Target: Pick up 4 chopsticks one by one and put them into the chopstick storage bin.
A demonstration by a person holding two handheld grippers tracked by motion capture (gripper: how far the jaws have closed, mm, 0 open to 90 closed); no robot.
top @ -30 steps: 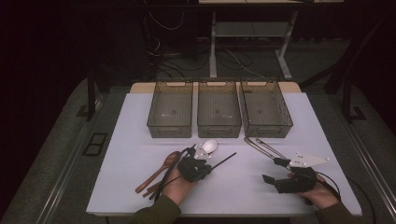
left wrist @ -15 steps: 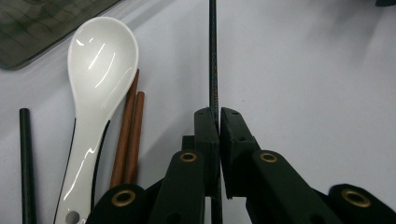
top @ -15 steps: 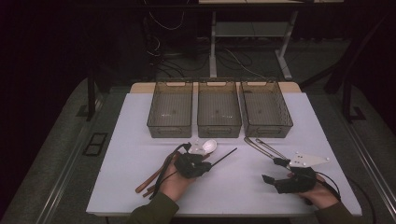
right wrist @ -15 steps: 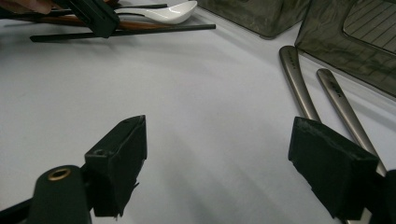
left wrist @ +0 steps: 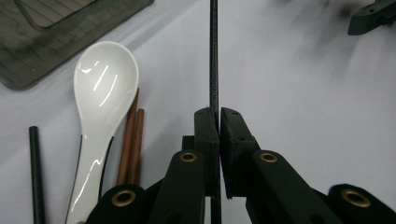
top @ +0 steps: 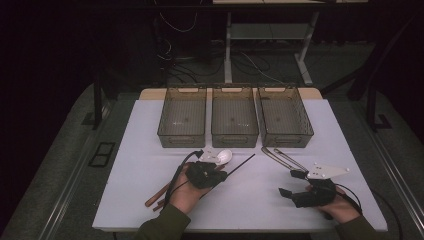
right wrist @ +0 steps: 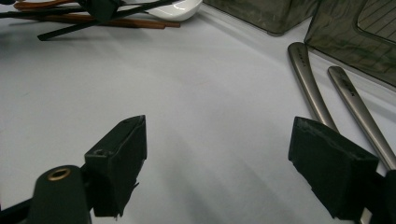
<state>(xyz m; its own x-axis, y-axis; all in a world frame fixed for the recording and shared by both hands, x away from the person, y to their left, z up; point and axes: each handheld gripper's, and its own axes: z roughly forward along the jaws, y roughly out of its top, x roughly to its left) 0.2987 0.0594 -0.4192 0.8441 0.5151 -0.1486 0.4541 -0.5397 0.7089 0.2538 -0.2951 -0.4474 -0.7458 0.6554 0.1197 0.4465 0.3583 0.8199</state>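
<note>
My left gripper (top: 216, 173) (left wrist: 218, 115) is shut on a thin black chopstick (left wrist: 214, 56) (top: 241, 163), which runs straight out between its jaws. Beside it lie a white ceramic spoon (left wrist: 105, 88) (top: 221, 156), two brown wooden chopsticks (left wrist: 133, 140) and a second black chopstick (left wrist: 35, 172). My right gripper (top: 291, 183) (right wrist: 219, 163) stands open above the bare white table (top: 250, 200), nothing between its jaws. Two metal utensil handles (right wrist: 310, 86) (top: 281, 156) lie just right of it, partly hidden by the right jaw.
Three smoky see-through bins (top: 183, 118) (top: 234, 117) (top: 285, 117) stand in a row at the far side of the table. Brown wooden utensils (top: 159, 194) lie by the left forearm. The table's front edge is close to both hands.
The left gripper has shifted slightly to the right and toward the spoon, with the black chopstick in its jaws. The right hand has stayed in place.
</note>
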